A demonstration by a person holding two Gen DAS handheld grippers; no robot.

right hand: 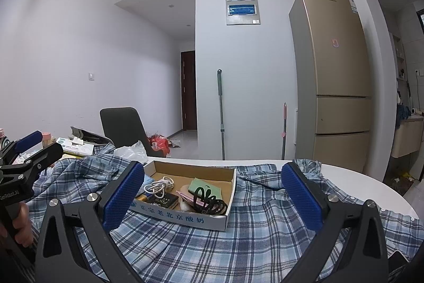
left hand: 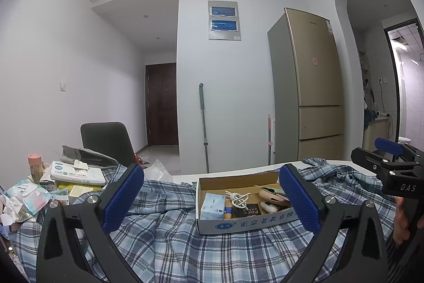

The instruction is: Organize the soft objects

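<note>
Blue-padded and spread wide, the left gripper (left hand: 212,199) hangs low over the blue-and-white plaid cotton shirt (left hand: 169,238) with nothing between its fingers. Beside it, the right gripper (right hand: 213,196) is just as wide apart and equally unloaded, poised above the same cloth.

That shirt lies rumpled across most of the white rounded surface (right hand: 344,171), its buttoned edge trailing toward the right in the right wrist view. On top of the cloth sits an open shallow cardboard box (right hand: 230,216) printed with blue Chinese characters, holding a coiled white cable (right hand: 159,186), a black hair claw (right hand: 209,202) and other small items.

The shirt looks light, limp and easily bunched; it will sag and slide unless pinched at a firm edge. A collar, hem or shoulder seam would probably give the surest hold, one gripper at each end. With the box weighing it down, pulling the cloth risks tipping the contents, so the box likely needs shifting first.

Farther left lie tissue packs (left hand: 76,173) and a grey chair (left hand: 106,139).
</note>
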